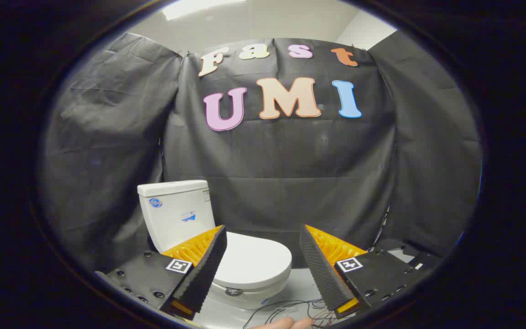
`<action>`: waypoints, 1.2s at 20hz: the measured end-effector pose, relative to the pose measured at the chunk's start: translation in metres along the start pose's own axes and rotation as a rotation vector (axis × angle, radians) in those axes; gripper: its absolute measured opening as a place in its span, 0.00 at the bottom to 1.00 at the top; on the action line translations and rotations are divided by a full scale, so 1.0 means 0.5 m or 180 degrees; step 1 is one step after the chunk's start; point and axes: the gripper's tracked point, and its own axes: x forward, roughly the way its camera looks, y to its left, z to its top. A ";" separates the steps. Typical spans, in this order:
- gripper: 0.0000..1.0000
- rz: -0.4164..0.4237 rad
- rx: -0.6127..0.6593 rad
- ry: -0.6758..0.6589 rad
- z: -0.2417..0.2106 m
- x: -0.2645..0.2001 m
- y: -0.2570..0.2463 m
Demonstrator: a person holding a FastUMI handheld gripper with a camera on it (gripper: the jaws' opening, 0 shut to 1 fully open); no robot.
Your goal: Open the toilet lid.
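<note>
While the toilet lid (256,260) lies flat and shut over the bowl, I count myself at the approach, with nothing yet touched. It sits just beyond my fingers, showing in the gap between them and reaching behind my left one, with the tank (176,212) standing upright at its far left end. My gripper (263,269) holds its fingers wide apart and grips nothing. As I judge it, the next move calls for coming down and forward to the lid's near rim, getting a fingertip under that edge or closing on it, then swinging it up and back toward the tank. The rim looks thin and smooth, so I expect a shallow hold could slip. The floor (299,285) around the toilet is pale, and a tangle of thin wires (286,310) lies on it near me, beside the tip of a person's hand (286,323). Black cloth (290,183) hangs round the far side and both flanks, with a pale ceiling (263,20) above.
</note>
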 end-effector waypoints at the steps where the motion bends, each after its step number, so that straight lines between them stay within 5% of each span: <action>1: 0.99 0.0004 0.0025 0.0002 -0.004 0.009 -0.002; 8: 0.98 0.0193 0.0176 -0.0170 0.005 0.099 0.052; 13: 0.98 0.0267 0.0205 0.0095 -0.060 0.130 0.110; 24: 0.97 0.0023 0.0695 0.0276 -0.151 0.177 0.155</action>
